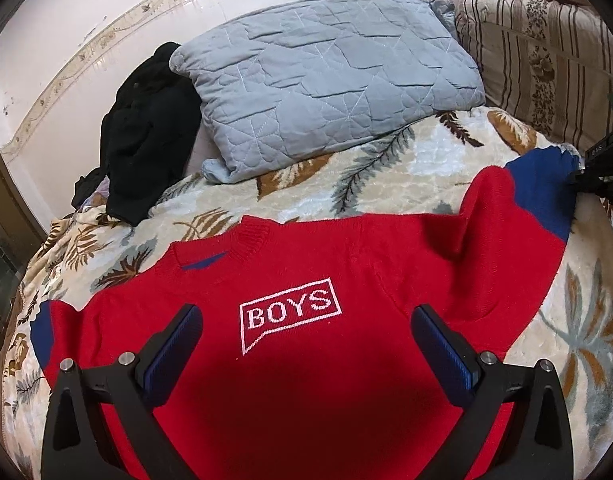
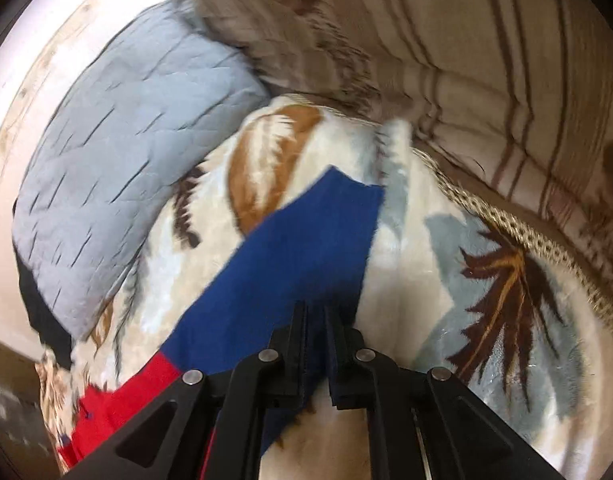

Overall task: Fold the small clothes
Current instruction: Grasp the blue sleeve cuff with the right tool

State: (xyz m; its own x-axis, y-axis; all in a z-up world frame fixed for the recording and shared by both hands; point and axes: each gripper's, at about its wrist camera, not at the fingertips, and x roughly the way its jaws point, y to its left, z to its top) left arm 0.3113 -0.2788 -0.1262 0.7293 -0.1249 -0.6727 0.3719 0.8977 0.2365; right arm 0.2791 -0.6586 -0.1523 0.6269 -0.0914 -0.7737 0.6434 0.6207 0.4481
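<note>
The left gripper [image 1: 306, 316] points downward, its two fingers [image 1: 178, 344] spread wide apart with nothing pressed between the blue pads. The right gripper [image 2: 316, 308] also tilts downward, its jaws drawn nearly together and, as far as the blurred view shows, pinching blue fabric.

The red sweater [image 1: 306, 280] carries the word "BOYS" in pale capital letters inside a pale outlined box on its chest. On the right gripper [image 1: 600, 178] small pale marks show, too small to read.
</note>
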